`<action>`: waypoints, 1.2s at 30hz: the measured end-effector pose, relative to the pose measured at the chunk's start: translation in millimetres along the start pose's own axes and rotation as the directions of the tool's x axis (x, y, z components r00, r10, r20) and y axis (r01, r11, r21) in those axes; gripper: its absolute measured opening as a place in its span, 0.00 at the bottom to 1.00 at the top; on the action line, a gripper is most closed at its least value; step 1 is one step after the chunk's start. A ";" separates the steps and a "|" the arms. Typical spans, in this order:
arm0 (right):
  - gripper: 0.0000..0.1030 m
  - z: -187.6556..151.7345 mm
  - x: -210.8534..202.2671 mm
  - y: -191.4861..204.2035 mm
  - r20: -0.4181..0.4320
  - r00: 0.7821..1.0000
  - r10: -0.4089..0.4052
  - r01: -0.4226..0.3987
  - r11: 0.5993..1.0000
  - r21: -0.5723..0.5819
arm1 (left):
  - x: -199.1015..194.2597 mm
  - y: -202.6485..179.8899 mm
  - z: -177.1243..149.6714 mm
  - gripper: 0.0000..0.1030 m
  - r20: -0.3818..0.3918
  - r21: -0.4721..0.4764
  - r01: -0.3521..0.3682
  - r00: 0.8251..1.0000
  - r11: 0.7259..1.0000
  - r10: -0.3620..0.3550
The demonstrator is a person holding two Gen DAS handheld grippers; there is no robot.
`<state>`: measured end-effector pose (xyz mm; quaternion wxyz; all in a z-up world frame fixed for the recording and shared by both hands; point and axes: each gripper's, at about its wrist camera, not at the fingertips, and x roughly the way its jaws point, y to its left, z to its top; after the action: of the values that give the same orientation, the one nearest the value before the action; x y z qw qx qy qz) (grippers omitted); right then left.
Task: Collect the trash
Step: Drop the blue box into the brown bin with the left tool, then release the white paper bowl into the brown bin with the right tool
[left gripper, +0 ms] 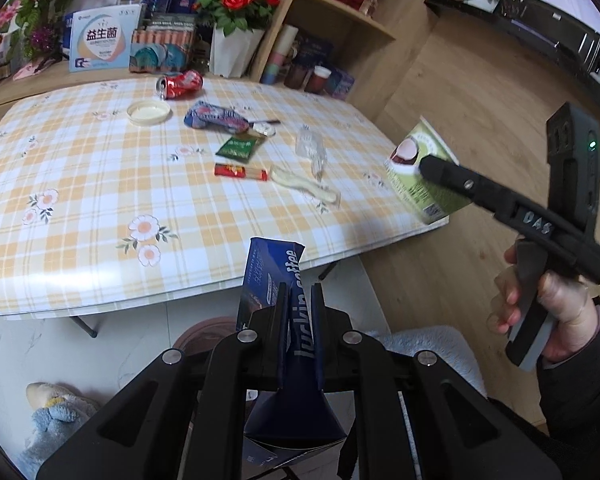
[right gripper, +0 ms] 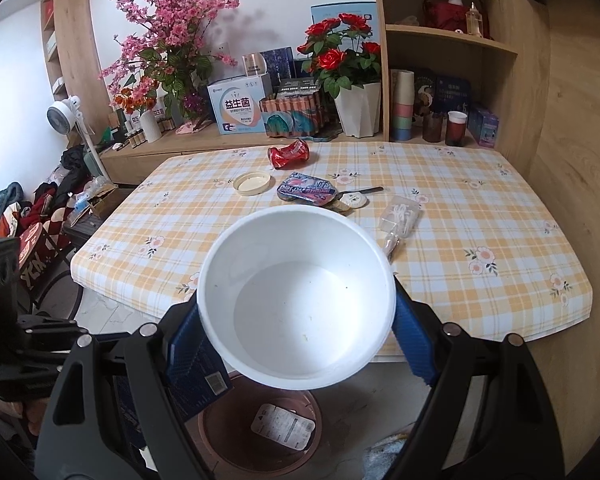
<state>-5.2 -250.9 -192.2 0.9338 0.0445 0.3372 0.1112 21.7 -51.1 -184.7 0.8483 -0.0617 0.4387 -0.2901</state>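
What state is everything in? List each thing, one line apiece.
left tongs: shut on the blue coffee packet
blue coffee packet: flattened, gripped on end
right tongs: spread wide, clamped on the white bowl
white bowl: empty, tipped towards the camera
red can: crushed, lying on its side on the table
round lid: lying rim up
bin: open, one wrapper inside

Both views are bright and evenly lit, soft indoor light with only faint shadows. Heavy fisheye bend though: the counter [left gripper: 80, 208] edges bow and the corners go black. Far side looks sharp, while the white bowl [right gripper: 296, 300] is slightly washed out.
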 end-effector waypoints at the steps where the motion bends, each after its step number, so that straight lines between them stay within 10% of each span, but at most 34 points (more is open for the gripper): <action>1: 0.79 0.0 1.0 -1.2 -0.002 1.000 0.001 -0.001 1.000 0.002 | 6.0 0.4 -0.3 0.11 -0.017 0.002 0.012 1.000 1.000 -0.012; 13: 0.79 -4.9 3.4 0.2 -0.019 1.000 0.002 -0.002 1.000 -0.011 | -21.6 2.7 14.2 0.91 0.105 0.050 -0.151 0.984 0.987 0.145; 23: 0.80 -21.9 6.8 27.0 -0.065 0.997 0.029 -0.032 0.998 -0.049 | -83.8 27.5 19.4 0.94 0.261 -0.018 -0.313 0.916 0.950 0.306; 36: 0.81 -46.0 21.1 63.7 -0.153 0.987 0.053 -0.068 0.993 -0.093 | -116.1 61.4 2.0 0.94 0.286 -0.137 -0.352 0.881 0.926 0.378</action>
<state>-30.2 -183.6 -230.6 0.9031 0.0003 0.3990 0.1590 -1.7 62.5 -123.3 0.9422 -0.0567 0.3166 -0.0939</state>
